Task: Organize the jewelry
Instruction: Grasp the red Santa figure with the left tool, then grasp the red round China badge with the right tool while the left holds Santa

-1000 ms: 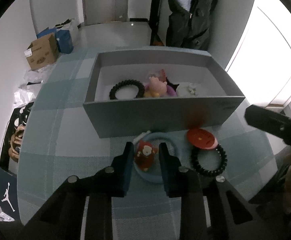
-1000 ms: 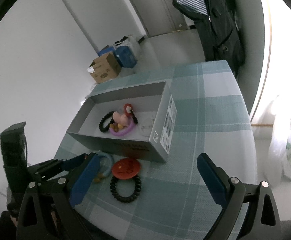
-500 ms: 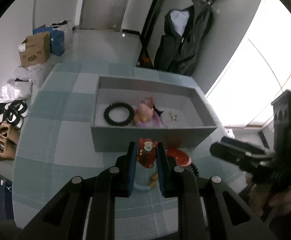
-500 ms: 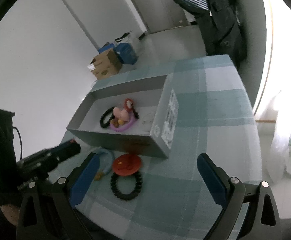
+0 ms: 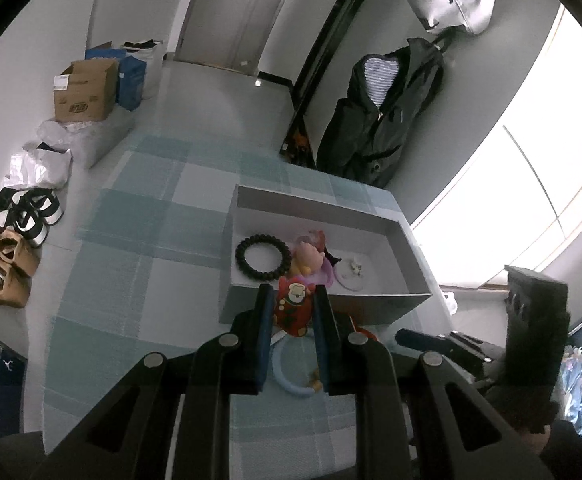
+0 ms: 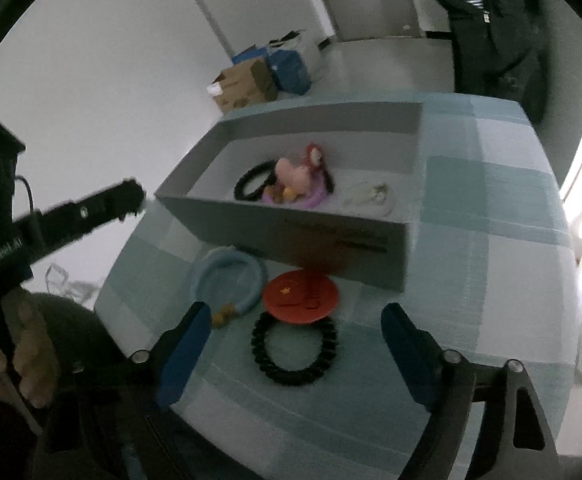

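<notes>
Gripping a red bear charm [image 5: 294,309] between their closed pads, the left tongs [image 5: 291,312] hold it above the table [image 5: 139,264], just short of the near wall of the grey box [image 5: 407,248], seemingly so it can clear that wall and join the pieces already sorted inside: a black bead bracelet [image 5: 263,258], a pink figure on a purple ring [image 5: 309,260] and a small white piece [image 5: 351,270]. Outside the box, close to its front wall, lie a pale blue ring [image 6: 231,280], a red disc [image 6: 301,296] and a second black bracelet [image 6: 295,350], the disc overlapping that bracelet's far edge. The right tongs [image 6: 295,350] straddle the bracelet with jaws closing yet clear of it, likely lining up the next pick
</notes>
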